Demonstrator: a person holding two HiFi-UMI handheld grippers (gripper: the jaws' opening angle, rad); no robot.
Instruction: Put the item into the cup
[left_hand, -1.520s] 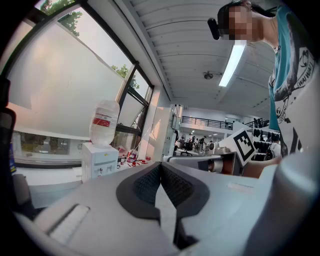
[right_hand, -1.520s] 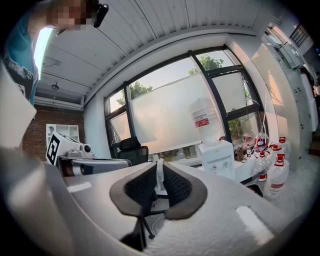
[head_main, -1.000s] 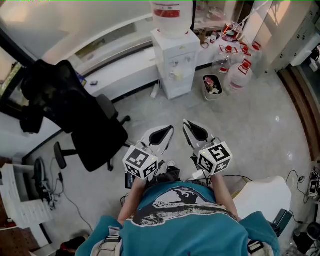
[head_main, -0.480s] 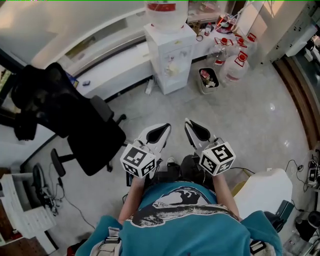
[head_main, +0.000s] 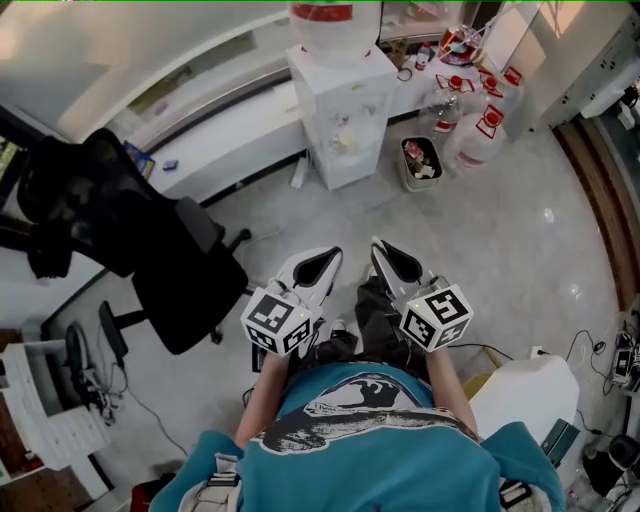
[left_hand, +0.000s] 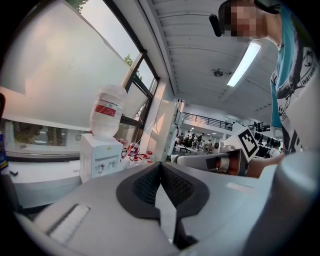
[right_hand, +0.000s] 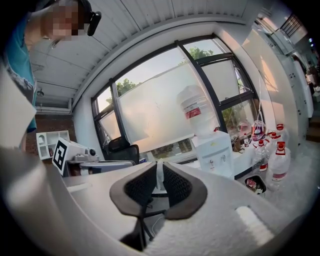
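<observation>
Grippers first, since they're closest. The left gripper (head_main: 325, 260) and right gripper (head_main: 385, 255) are held side by side just in front of the person's teal shirt (head_main: 370, 440). Both point forward, each with its marker cube (head_main: 282, 322) at the near end.

The left one's jaws are pinched together at the tips with nothing in them. The right one's jaws sit a thin slit apart. Only something pale shows in the slit, which looks like the white ledge (head_main: 235, 140) far behind it, so nothing is gripped as far as I can see. I can't spot the item or a cup in any view.

Right under the two grippers are the person's dark trouser legs (head_main: 375, 320) and the grey floor (head_main: 500, 270). Off to the left of the left gripper there's a black office chair (head_main: 170, 260).

Straight ahead of both sets of tips, well apart from them, a white water dispenser (head_main: 342, 120) stands against that ledge, with a big bottle (head_main: 335, 25) on top. Ahead and to the right of the right gripper, just beside the dispenser, is a small bin (head_main: 420, 165) with rubbish in it. Past that are some clear water jugs (head_main: 485, 135) with red labels.
</observation>
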